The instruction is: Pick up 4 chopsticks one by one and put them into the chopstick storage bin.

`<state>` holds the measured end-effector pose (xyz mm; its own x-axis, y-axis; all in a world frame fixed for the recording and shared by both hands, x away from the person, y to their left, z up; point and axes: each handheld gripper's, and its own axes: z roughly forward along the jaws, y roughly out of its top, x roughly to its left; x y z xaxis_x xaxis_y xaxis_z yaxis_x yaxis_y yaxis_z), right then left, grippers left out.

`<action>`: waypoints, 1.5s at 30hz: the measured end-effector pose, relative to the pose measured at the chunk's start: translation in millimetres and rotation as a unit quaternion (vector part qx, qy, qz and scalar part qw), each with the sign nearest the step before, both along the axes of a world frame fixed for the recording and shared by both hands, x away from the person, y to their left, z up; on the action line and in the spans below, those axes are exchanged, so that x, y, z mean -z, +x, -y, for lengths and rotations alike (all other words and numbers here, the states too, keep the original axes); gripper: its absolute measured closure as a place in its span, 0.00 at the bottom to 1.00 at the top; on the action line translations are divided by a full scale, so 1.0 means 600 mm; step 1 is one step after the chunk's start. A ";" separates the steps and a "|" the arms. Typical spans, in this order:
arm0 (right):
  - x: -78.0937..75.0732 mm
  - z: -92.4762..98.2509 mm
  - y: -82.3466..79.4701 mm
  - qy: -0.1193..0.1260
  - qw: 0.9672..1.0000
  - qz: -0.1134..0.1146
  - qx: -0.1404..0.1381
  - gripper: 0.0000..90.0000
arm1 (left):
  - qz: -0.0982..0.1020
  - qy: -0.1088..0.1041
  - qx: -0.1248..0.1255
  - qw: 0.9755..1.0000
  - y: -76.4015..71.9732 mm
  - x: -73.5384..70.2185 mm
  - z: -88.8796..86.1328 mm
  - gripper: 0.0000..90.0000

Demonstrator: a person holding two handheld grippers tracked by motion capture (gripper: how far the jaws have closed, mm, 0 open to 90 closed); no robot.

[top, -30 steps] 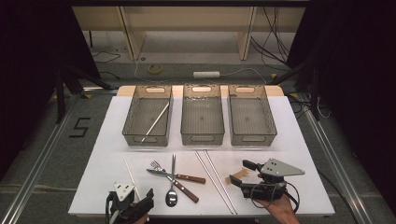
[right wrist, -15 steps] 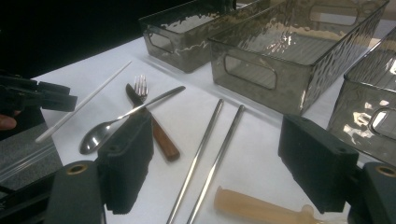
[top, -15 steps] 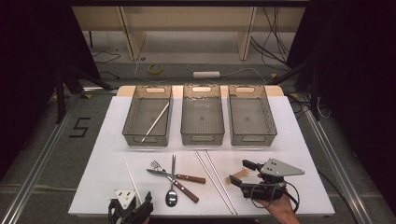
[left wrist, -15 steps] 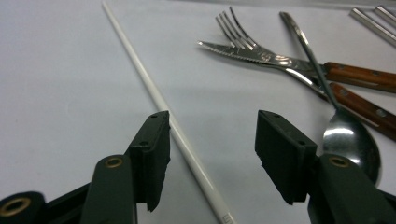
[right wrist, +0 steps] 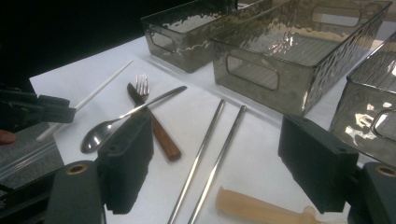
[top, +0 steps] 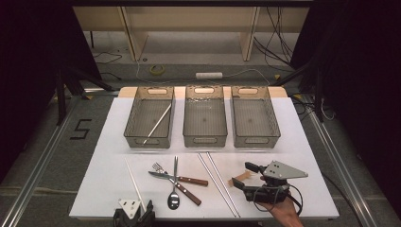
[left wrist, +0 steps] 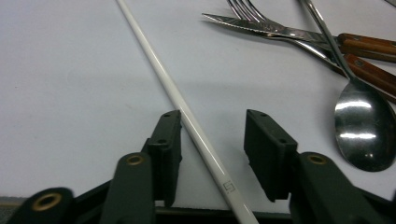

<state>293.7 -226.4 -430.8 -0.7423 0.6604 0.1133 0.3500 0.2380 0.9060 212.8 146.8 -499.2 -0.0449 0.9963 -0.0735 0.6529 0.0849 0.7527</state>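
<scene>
black gripper jaws with brass rivets, grey three-cornered plate.

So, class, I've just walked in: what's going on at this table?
A person is sorting utensils into three grey bins. The left gripper has just been closing around a white chopstick lying on the table, which sits between the jaws but isn't pinched. Another white chopstick already lies in the left bin. The right gripper rests open near a pale wooden piece. A fork, knife, spoon and two metal chopsticks wait on the table.
</scene>
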 end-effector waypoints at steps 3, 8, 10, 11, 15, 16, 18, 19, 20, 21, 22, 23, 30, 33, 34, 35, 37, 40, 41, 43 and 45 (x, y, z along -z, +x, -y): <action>0.000 0.000 0.000 0.000 1.000 0.000 -0.001 0.31 | -0.002 0.008 -0.002 1.000 0.000 0.003 0.003 0.65; 0.000 0.000 0.000 0.000 1.000 0.001 -0.001 0.31 | -0.001 0.016 -0.001 1.000 -0.001 0.004 0.004 0.68; 0.000 0.000 0.000 0.000 1.000 0.000 -0.001 0.31 | 0.000 0.016 0.000 1.000 -0.001 0.004 0.003 0.71; 0.000 0.000 0.000 -0.001 1.000 0.000 0.000 0.31 | 0.001 0.016 0.003 1.000 -0.002 0.005 0.003 0.74; 0.000 -0.001 0.000 -0.001 1.000 0.000 -0.002 0.31 | 0.006 0.016 0.001 1.000 -0.003 0.007 0.001 0.79; 0.000 -0.001 -0.001 -0.001 1.000 0.000 -0.002 0.31 | 0.010 0.015 -0.001 1.000 -0.004 0.008 0.001 0.80; 0.000 -0.001 -0.001 -0.002 1.000 0.000 -0.001 0.31 | 0.010 0.015 -0.001 1.000 -0.004 0.008 0.001 0.82; 0.000 -0.001 -0.001 -0.002 1.000 0.001 -0.002 0.31 | 0.011 0.016 -0.001 1.000 -0.005 0.008 0.000 0.83; -0.001 -0.001 -0.001 -0.001 1.000 0.000 -0.001 0.31 | 0.012 0.014 -0.002 1.000 -0.005 0.009 -0.001 0.83; -0.001 -0.001 -0.001 -0.002 1.000 0.000 -0.001 0.31 | 0.015 0.014 -0.005 1.000 -0.006 0.010 0.000 0.84; -0.001 -0.001 -0.001 -0.002 1.000 0.000 -0.001 0.31 | 0.015 0.014 -0.005 1.000 -0.006 0.010 0.000 0.84; -0.001 -0.001 -0.001 -0.001 1.000 0.000 -0.001 0.31 | 0.015 0.013 -0.007 1.000 -0.006 0.009 0.000 0.84; 0.000 -0.001 0.000 -0.004 1.000 0.001 -0.001 0.31 | 0.022 0.007 -0.018 1.000 -0.015 0.012 0.004 0.81; -0.001 -0.002 -0.001 -0.003 1.000 0.002 -0.002 0.31 | 0.026 0.009 -0.022 0.999 -0.017 0.013 0.006 0.81; -0.001 -0.002 -0.001 -0.003 1.000 0.002 -0.002 0.31 | 0.030 0.011 -0.023 0.999 -0.019 0.015 0.007 0.82; -0.001 -0.002 -0.001 -0.004 1.000 0.002 -0.002 0.31 | 0.030 0.011 -0.023 0.999 -0.019 0.015 0.007 0.82; -0.001 -0.002 -0.001 -0.004 1.000 0.002 -0.002 0.31 | 0.032 0.010 -0.029 0.999 -0.019 0.016 0.008 0.85; -0.001 -0.002 -0.001 -0.003 1.000 0.002 -0.002 0.31 | 0.036 0.008 -0.033 0.999 -0.020 0.017 0.008 0.86; -0.001 -0.002 -0.001 -0.003 1.000 0.002 -0.002 0.31 | 0.036 0.008 -0.034 0.999 -0.020 0.017 0.007 0.87; -0.001 -0.002 -0.001 -0.004 1.000 0.001 -0.003 0.31 | 0.037 0.003 -0.036 0.999 -0.021 0.017 0.005 0.88; -0.001 -0.002 -0.001 -0.003 1.000 0.002 -0.002 0.31 | 0.040 -0.004 -0.036 0.999 -0.021 0.018 0.001 0.91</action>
<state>292.9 -225.0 -430.1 -0.7460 0.6575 0.1061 0.3453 0.2456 0.9058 200.3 146.2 -510.0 -0.1097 0.9901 -0.0879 0.5827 0.1357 0.8013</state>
